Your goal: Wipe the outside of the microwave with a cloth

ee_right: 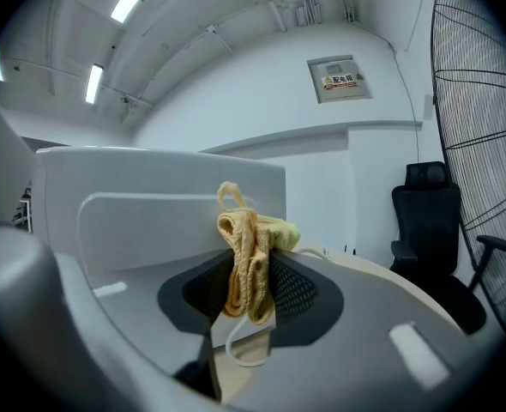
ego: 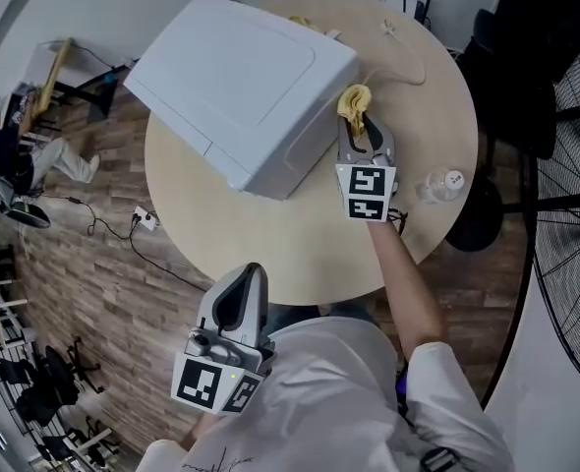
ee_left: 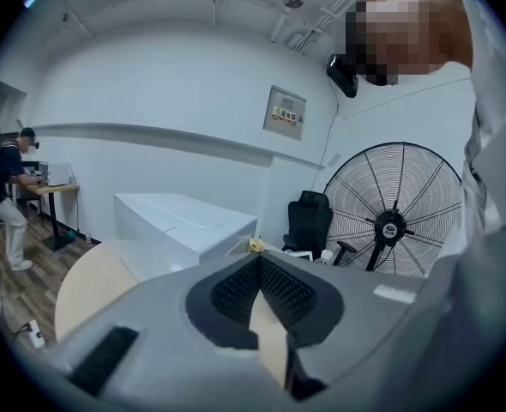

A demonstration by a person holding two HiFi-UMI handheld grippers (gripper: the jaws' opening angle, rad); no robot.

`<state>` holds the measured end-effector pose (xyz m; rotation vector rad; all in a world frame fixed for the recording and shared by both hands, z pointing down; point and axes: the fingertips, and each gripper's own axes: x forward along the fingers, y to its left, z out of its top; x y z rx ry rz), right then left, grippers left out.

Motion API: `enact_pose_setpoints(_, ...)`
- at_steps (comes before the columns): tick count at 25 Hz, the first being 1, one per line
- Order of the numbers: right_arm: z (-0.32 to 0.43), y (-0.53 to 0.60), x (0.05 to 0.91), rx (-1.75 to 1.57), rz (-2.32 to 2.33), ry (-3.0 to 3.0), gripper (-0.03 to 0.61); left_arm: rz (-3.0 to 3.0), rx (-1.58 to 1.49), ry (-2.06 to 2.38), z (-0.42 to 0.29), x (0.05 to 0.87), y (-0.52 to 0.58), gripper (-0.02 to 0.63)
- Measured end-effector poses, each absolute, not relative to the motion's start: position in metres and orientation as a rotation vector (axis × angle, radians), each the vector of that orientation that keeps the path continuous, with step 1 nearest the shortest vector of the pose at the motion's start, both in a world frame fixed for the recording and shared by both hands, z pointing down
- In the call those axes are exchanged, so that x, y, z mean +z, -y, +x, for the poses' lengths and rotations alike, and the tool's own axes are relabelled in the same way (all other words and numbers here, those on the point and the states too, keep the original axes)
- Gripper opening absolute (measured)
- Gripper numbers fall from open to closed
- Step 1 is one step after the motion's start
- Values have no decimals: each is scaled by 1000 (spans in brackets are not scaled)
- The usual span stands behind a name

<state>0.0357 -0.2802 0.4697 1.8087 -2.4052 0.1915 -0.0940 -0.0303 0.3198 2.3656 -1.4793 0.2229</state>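
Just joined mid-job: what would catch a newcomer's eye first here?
A big white microwave sits on the round table. The right tongs pinch a bunched yellow cloth right beside it. The left tongs are shut and empty, held off the table near the person's body.

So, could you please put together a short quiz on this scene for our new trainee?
1. True or false: the left tool holds the yellow cloth.
2. Which is nearest the right tool? A) the microwave B) the bottle C) the fan
3. Fill in: the microwave stands on a round ____.

Key
1. False: the right tool grips the cloth; the left tool is shut on nothing.
2. A
3. table
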Motion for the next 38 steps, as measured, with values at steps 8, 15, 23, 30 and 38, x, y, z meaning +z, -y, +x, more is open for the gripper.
enact_pose_setpoints(8, 14, 255, 476, 210, 1749, 2441, 124, 2376, 219, 1477, -92, 318, 27, -8)
enact_pose_setpoints(15, -7, 233, 480, 213, 1687, 2471, 126, 2385, 212, 1467, -91, 317, 22, -8)
enact_pose_setpoints(23, -33, 206, 486, 212, 1603, 2503, 126, 2394, 208, 1455, -92, 317, 15, -8)
enact_pose_setpoints(30, -51, 186, 486, 225, 1561, 2527, 127, 2392, 206, 1459, -94, 317, 8, -8)
enact_pose_setpoints(38, -72, 161, 488, 268, 1515, 2551, 127, 2400, 196, 1454, -89, 314, 7, -8)
